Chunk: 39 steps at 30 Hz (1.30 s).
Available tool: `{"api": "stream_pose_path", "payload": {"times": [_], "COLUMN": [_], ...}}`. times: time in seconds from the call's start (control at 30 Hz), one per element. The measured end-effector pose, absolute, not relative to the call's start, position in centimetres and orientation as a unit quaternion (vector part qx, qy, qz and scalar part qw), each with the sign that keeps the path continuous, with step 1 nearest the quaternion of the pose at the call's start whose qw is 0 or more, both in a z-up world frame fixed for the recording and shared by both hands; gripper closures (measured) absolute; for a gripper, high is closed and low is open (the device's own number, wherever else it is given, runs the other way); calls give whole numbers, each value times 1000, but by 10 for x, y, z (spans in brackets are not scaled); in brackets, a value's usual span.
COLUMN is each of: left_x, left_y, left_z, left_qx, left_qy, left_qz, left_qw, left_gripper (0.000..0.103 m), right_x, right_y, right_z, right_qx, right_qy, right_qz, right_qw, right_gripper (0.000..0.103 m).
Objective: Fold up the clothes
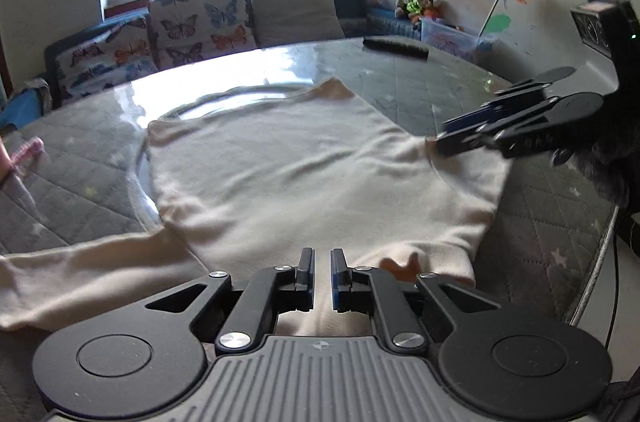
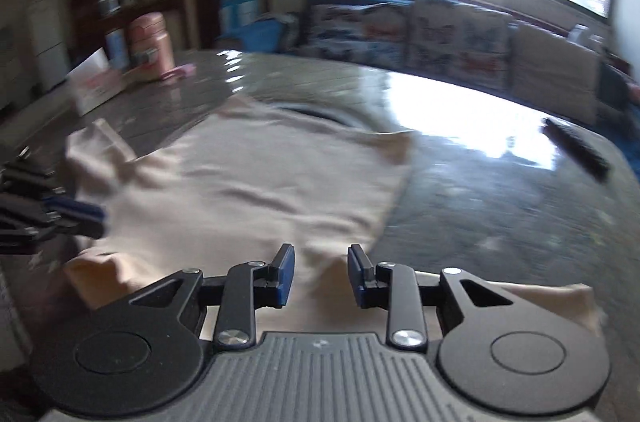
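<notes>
A cream long-sleeved top (image 1: pixel 288 170) lies spread flat on the round glass-topped table (image 1: pixel 440 82). One sleeve (image 1: pixel 80 278) stretches to the left. My left gripper (image 1: pixel 321 254) hovers over the near edge of the top by an orange patch (image 1: pixel 396 268), jaws a narrow gap apart, nothing between them. My right gripper (image 2: pixel 321 250) is open above the top's right side; in the left wrist view it (image 1: pixel 440 138) reaches in from the right, its tips at the cloth's right sleeve. The right wrist view is blurred; it shows the top (image 2: pixel 260 190) and my left gripper (image 2: pixel 100 218) at the left edge.
A black remote (image 1: pixel 396 47) lies at the table's far edge. A pink jar (image 2: pixel 152 46) and a white box (image 2: pixel 96 82) stand at the table's far left in the right wrist view. A pink item (image 1: pixel 24 150) sits left. A sofa with butterfly cushions (image 1: pixel 200 22) is behind.
</notes>
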<state>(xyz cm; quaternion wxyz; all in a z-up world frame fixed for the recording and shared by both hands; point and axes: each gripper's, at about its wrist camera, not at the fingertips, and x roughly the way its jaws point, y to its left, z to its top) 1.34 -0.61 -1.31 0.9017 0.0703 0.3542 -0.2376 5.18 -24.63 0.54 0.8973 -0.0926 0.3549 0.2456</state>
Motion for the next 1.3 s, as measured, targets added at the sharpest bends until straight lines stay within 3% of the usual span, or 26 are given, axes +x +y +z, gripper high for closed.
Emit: {"api": "stream_pose_path", "payload": {"times": [0.23, 0.3, 0.5, 0.8, 1.13, 1.3], "left_x": [10, 8, 6, 35, 92, 103], "left_y": [-10, -5, 33, 101, 83, 87], "left_z": [-31, -30, -25, -15, -36, -38], "left_qx": [63, 55, 27, -2, 31, 25], "left_qy": [370, 369, 365, 357, 361, 347], "left_qz": [-242, -238, -180, -71, -81, -65], "left_qw": [894, 897, 913, 932, 928, 935], "left_gripper": [92, 82, 74, 73, 73, 59], "right_x": [42, 36, 28, 35, 37, 37], "right_y": [-182, -170, -157, -160, -159, -159], "right_z": [-16, -24, -30, -30, -30, -30], "right_qx": [-130, -142, -169, -158, -158, -155], "right_qy": [368, 368, 364, 375, 381, 383], "right_qz": [332, 351, 374, 375, 373, 374], "right_qw": [859, 849, 836, 833, 831, 830], "right_gripper": [74, 74, 67, 61, 60, 57]}}
